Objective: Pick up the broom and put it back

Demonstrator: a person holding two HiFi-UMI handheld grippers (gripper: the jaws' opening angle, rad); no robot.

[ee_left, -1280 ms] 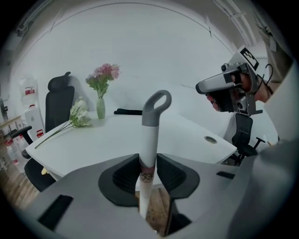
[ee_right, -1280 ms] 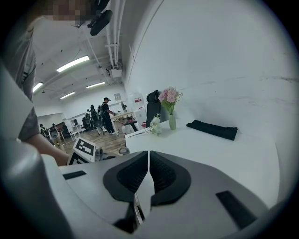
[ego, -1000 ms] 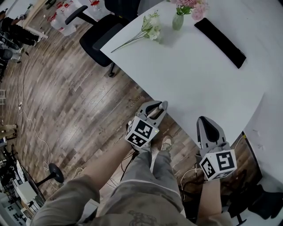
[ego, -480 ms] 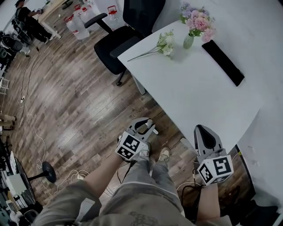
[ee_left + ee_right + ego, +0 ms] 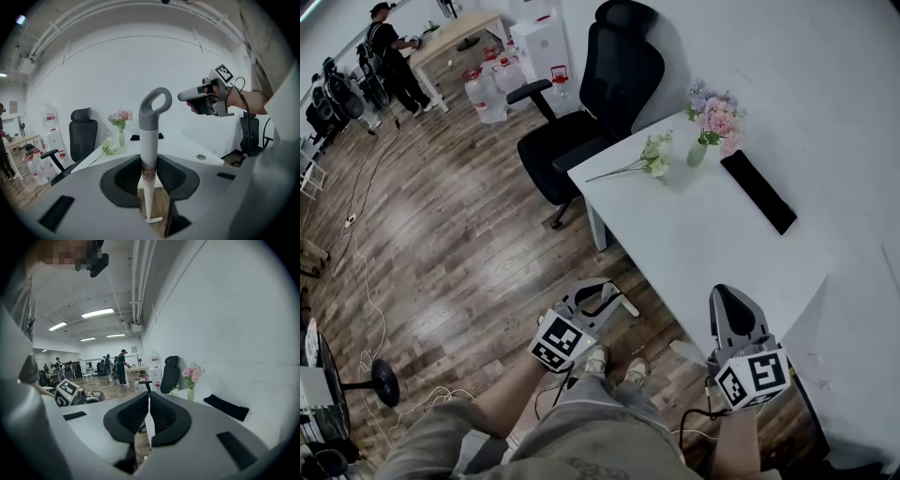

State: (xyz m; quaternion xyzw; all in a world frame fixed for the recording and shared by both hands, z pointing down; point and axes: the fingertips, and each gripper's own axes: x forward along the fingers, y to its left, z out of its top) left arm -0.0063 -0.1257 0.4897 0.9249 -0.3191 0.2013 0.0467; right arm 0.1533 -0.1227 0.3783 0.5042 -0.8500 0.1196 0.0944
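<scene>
holding the broom handle point(image 5: 150, 140) clamped between its jaws, the left gripper point(image 5: 149, 180) has the pickup done. the right gripper point(image 5: 148, 416) is closed on nothing. still to do, i judge: returning the broom to its place, which no view shows.

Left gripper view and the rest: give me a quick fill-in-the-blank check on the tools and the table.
The white broom handle with the grey loop grip is clamped in the ____ tool. The right tool, jaws together, holds ____. On the white table, the pink flowers stand in a small ____. The office chair beside that table is ____.
Missing words: left; nothing; vase; black.
</scene>
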